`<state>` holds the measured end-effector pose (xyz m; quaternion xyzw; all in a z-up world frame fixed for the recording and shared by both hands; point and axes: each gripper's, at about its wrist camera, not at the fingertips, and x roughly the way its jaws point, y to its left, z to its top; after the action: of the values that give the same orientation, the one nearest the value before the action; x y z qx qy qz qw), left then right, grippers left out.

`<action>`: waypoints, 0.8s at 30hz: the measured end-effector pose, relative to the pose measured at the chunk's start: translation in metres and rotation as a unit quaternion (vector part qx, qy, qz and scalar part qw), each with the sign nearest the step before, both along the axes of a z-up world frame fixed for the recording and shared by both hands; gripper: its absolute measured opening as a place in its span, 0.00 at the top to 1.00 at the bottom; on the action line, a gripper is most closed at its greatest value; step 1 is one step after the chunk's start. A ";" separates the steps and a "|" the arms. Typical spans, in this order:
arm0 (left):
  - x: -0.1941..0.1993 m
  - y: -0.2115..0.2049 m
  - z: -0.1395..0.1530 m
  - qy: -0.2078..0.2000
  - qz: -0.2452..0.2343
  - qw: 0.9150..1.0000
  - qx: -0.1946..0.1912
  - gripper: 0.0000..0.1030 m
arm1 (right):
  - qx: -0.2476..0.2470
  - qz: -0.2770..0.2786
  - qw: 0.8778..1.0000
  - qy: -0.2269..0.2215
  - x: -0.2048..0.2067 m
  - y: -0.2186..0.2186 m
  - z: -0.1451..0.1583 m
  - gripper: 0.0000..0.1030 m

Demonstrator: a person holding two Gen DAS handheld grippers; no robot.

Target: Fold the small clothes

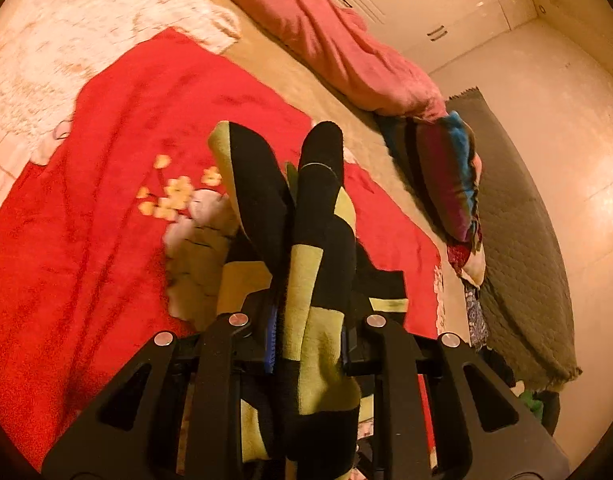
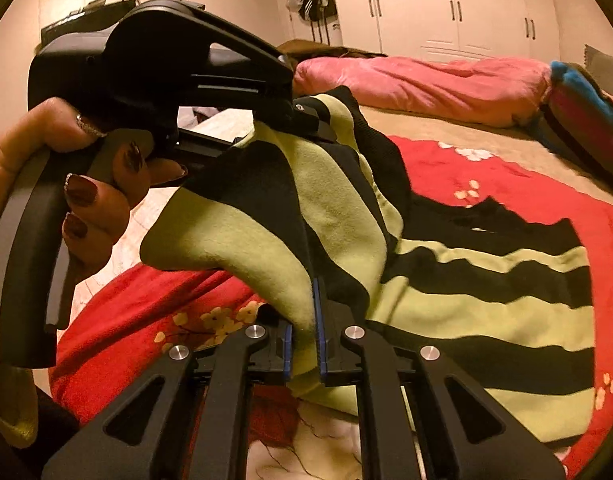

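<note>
Nearest, the right gripper [image 2: 304, 344] pinches a fold of the striped garment [image 2: 486, 304], lifting it off the red blanket [image 2: 506, 160]. The left gripper [image 2: 318, 122], gripped by a hand [image 2: 86, 184], clamps another bunch of the cloth. Beyond lie a pink duvet [image 2: 418, 80] and white wardrobes [image 2: 454, 4].

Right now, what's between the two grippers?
In the right wrist view, only the striped garment spans from the right gripper up to the left gripper; both pinch it.
</note>
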<state>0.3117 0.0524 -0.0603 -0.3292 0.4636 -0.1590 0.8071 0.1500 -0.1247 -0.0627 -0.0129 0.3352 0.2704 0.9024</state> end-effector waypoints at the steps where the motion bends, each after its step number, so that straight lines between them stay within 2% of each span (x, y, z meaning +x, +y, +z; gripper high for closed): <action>1: 0.000 -0.007 0.004 -0.001 -0.005 1.000 0.003 0.87 | 0.004 -0.004 1.000 -0.001 -0.002 -0.007 0.002 0.93; 7: -0.002 -0.060 0.014 -0.002 -0.036 0.999 0.026 0.86 | 0.018 -0.026 1.000 0.002 -0.012 -0.045 0.004 0.93; 14: -0.008 -0.115 0.002 0.018 -0.064 0.997 0.030 0.85 | 0.025 -0.056 0.998 0.025 -0.019 -0.085 -0.007 0.93; 16: -0.010 -0.131 -0.004 0.024 -0.081 0.996 0.025 0.81 | 0.029 -0.065 0.997 0.037 -0.017 -0.094 -0.013 0.93; 20: -0.020 -0.145 -0.010 0.025 -0.106 0.994 -0.010 0.77 | 0.032 -0.088 0.994 0.052 -0.017 -0.112 -0.023 0.91; 24: -0.032 -0.133 -0.007 0.015 -0.093 0.996 -0.005 0.77 | 0.037 -0.102 0.992 0.062 -0.015 -0.126 -0.030 0.89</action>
<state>0.2796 -0.0805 -0.0673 -0.2915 0.5033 -0.2308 0.7801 0.1350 -0.2507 -0.0928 0.0714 0.3796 0.1895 0.9027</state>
